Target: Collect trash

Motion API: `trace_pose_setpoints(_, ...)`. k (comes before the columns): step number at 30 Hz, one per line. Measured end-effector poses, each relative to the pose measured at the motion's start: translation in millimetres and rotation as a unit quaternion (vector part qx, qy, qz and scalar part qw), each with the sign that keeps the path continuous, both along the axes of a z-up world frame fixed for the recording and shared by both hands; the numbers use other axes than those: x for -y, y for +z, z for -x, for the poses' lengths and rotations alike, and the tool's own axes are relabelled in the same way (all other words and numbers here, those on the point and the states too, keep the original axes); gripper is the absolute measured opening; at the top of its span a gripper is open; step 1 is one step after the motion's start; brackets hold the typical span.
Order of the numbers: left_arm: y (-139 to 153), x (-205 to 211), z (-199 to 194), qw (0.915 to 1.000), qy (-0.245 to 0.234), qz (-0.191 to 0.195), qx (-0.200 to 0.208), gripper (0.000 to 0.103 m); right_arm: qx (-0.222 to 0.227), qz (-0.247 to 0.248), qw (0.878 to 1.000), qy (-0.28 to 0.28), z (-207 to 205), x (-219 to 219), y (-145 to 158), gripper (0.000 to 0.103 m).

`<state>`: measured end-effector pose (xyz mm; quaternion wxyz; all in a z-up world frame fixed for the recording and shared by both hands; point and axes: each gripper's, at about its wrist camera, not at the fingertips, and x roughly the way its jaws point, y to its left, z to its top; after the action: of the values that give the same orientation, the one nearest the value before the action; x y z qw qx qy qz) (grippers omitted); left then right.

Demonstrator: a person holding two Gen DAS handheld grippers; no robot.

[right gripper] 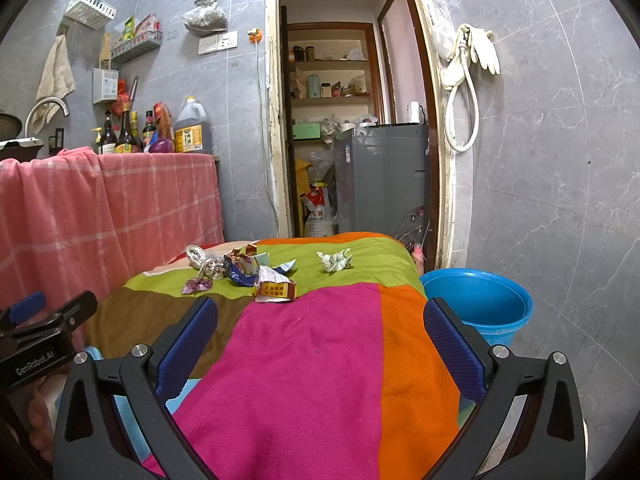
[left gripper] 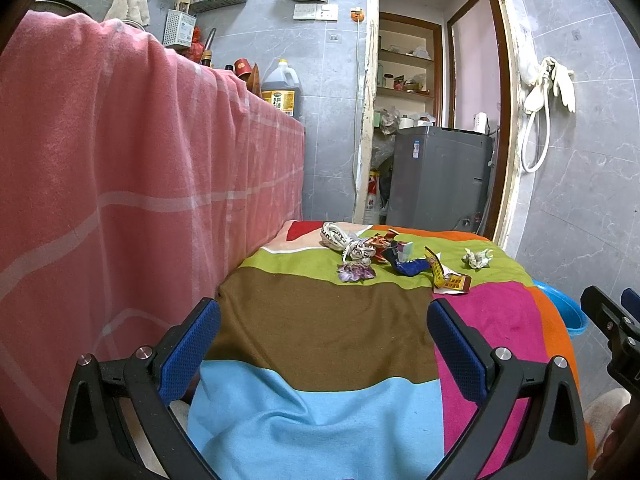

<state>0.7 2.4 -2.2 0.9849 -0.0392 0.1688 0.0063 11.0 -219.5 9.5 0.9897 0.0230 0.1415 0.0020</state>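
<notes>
Two grippers hang over a table covered in a colour-block blanket, both with jaws wide apart and nothing between them; left gripper sits above the brown and light-blue patches, right gripper above the pink and orange ones. Trash is all bunched at the far end on the green stripe: a crumpled white paper ball off on its own, a yellow and red wrapper nearest the grippers, a blue wrapper, a purple wad and a white printed wad close together in a heap; blue bucket stands on the floor just beside the table's right edge; pink checked cloth hangs on the left.
</notes>
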Motion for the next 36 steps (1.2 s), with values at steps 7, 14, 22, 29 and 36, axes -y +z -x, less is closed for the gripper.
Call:
trace_pose_setpoints(7, -0.6, 1.5, -0.2, 1.0, -0.001, 0.0, 0.0, 0.101, 0.0, -0.001, 1.0, 0.0, 0.3, -0.1, 0.6, 0.103)
trace_pose_setpoints(14, -0.4, 1.4, -0.3, 1.0, -0.001, 0.0, 0.0, 0.101, 0.0, -0.001, 1.0, 0.0, 0.7, 0.3, 1.6, 0.103)
trace_pose_setpoints(22, -0.4, 1.3, -0.3, 1.0, -0.001, 0.0, 0.001, 0.101, 0.001, -0.001, 1.0, 0.0, 0.9, 0.7, 2.2, 0.103)
trace_pose_setpoints(29, -0.3, 1.1, -0.4, 1.0, -0.001, 0.0, 0.001, 0.101, 0.001, -0.001, 1.0, 0.0, 0.2, 0.4, 2.1, 0.103)
trace_pose_setpoints(36, -1.1, 3.4, -0.9, 1.0, -0.001, 0.0, 0.002, 0.101, 0.001, -0.001, 1.0, 0.0, 0.4, 0.6, 2.4, 0.103)
